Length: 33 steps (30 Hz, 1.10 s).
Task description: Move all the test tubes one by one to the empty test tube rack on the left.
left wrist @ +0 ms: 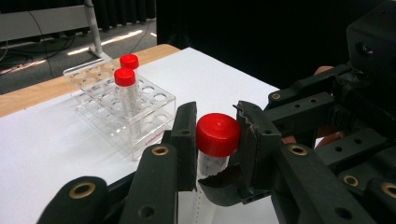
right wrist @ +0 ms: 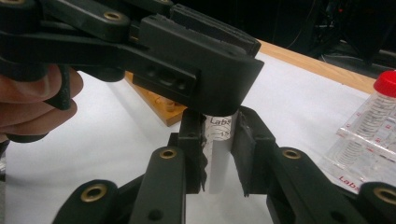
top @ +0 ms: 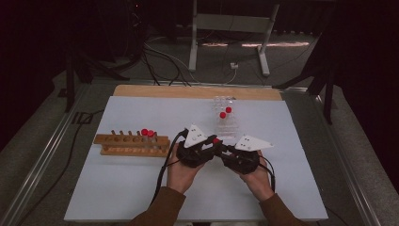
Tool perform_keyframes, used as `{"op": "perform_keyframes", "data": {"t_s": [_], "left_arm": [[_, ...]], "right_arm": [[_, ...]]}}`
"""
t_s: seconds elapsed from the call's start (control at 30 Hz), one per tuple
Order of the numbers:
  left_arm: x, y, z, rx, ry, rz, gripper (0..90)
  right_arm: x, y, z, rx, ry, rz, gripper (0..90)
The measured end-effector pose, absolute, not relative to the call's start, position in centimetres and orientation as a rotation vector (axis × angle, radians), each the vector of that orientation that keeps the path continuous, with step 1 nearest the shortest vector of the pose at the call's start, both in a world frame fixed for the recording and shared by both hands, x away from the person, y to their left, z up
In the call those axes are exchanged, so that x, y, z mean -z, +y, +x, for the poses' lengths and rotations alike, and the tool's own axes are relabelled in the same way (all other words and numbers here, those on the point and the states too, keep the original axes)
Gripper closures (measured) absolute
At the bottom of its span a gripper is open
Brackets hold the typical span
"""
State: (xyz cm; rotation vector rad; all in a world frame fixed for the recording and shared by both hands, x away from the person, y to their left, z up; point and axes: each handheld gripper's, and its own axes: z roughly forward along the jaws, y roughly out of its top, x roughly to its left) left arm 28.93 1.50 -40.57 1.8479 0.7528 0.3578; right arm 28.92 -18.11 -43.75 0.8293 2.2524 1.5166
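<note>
- Centre of the high view: the left gripper [top: 212,141] clamps the red cap [left wrist: 217,134] of a tube [right wrist: 218,154]; the right gripper [top: 225,148] pinches its clear body.
- Clear rack [top: 225,123] with two red-capped tubes just behind.
- Wooden rack [top: 131,144] at left, well apart.

I am holding my left gripper [top: 206,145] and right gripper [top: 227,149] together around a red-capped tube [top: 215,140] on the white table [top: 141,197].

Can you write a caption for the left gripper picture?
Left tongs pinch the tube's red cap beside a clear rack.
</note>
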Motion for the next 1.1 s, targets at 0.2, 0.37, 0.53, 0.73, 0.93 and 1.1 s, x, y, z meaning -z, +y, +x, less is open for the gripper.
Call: {"op": "perform_keyframes", "data": {"t_s": [0.2,0.37,0.53,0.73,0.93,1.1], "left_arm": [[40.4,1.8,29.0,-0.375,0.773,1.838,71.3],[40.4,2.6,29.0,-0.380,0.799,1.823,71.3],[40.2,3.5,29.1,-0.380,0.817,1.807,71.5],[39.9,4.7,28.9,-0.381,0.829,1.786,71.5],[39.6,5.9,28.7,-0.390,0.842,1.772,71.5],[39.5,6.9,28.7,-0.394,0.855,1.757,71.6]], "right_arm": [[43.6,-18.4,28.9,-1.515,2.233,0.822,58.2],[43.4,-18.8,29.0,-1.515,2.206,0.844,35.5],[43.1,-19.3,29.0,-1.495,2.175,0.885,11.5],[43.0,-20.5,28.9,-1.477,2.169,0.905,0.9],[43.1,-22.1,28.8,-1.487,2.135,0.924,0.0],[43.1,-23.5,28.8,-1.480,2.107,0.941,0.0]]}}
